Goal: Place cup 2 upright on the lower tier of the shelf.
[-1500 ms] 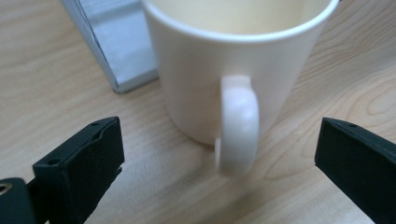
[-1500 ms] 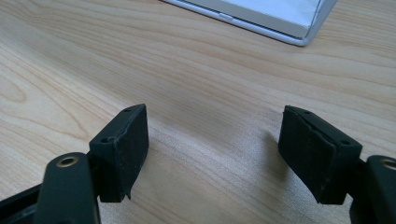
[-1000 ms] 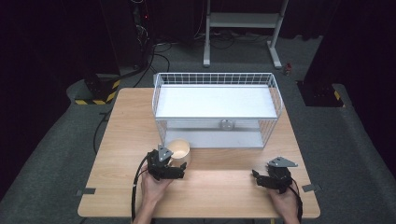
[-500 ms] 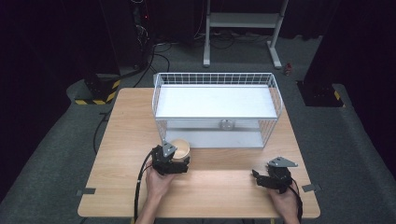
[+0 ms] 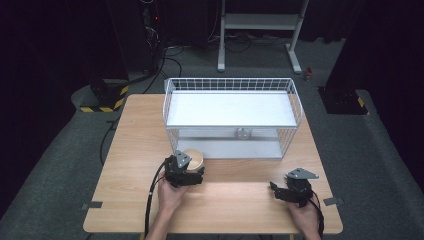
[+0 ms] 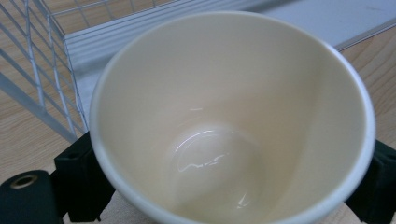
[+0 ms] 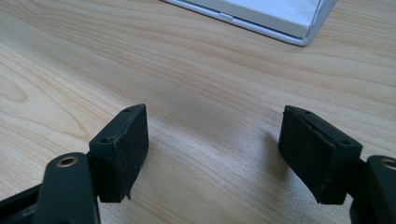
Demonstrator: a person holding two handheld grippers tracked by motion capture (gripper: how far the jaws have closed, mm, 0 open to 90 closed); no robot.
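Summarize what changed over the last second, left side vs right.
The left gripper moved forward a little, up to the paper cup, which now sits between its jaws; they have just been closing on it, and the left gripper view shows a black jaw close against each side of the cup, though firm contact can't be told. The cup, right gripper, open over bare table, and wire rack stayed put.

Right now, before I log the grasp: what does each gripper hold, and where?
Left gripper straddles the paper cup, jaws closing on its sides below the rim; right gripper holds nothing.
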